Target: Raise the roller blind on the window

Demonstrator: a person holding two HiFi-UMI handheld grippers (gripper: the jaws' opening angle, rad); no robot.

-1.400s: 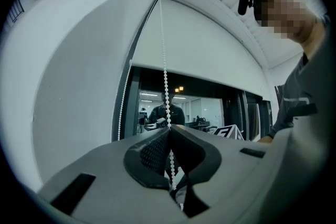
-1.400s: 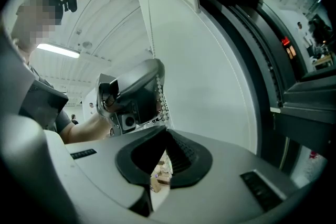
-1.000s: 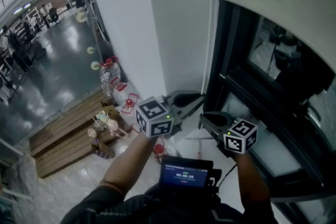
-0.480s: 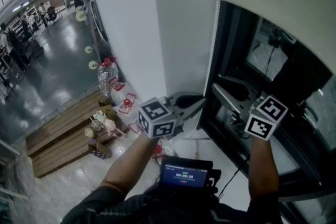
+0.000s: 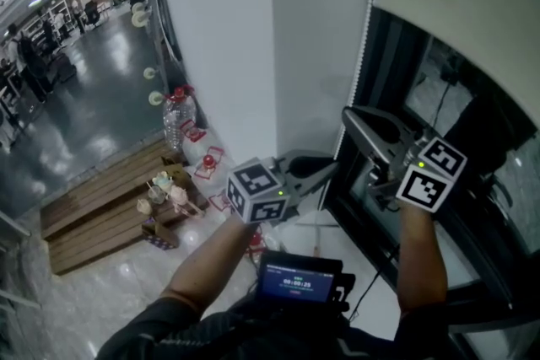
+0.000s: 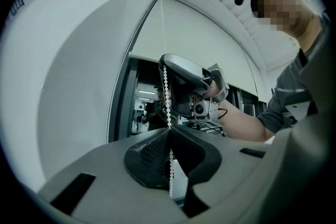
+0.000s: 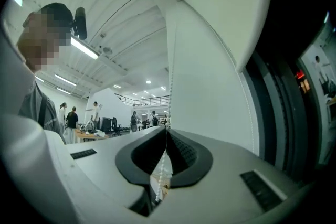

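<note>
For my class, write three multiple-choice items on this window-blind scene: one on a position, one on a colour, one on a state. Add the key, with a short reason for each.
1. In the head view, where is the right gripper relative to the left gripper?
A. Lower B. Higher C. Level

2. What colour is the bead chain?
A. Red B. Black C. White

3. The left gripper's jaws are:
A. shut on the bead chain B. wide open C. shut on a bottle

Key:
1 B: the left gripper view shows it further up the chain, on which its jaws have just closed.
2 C: white beads show in both gripper views.
3 A: the chain runs pinched between closed pads.
</note>
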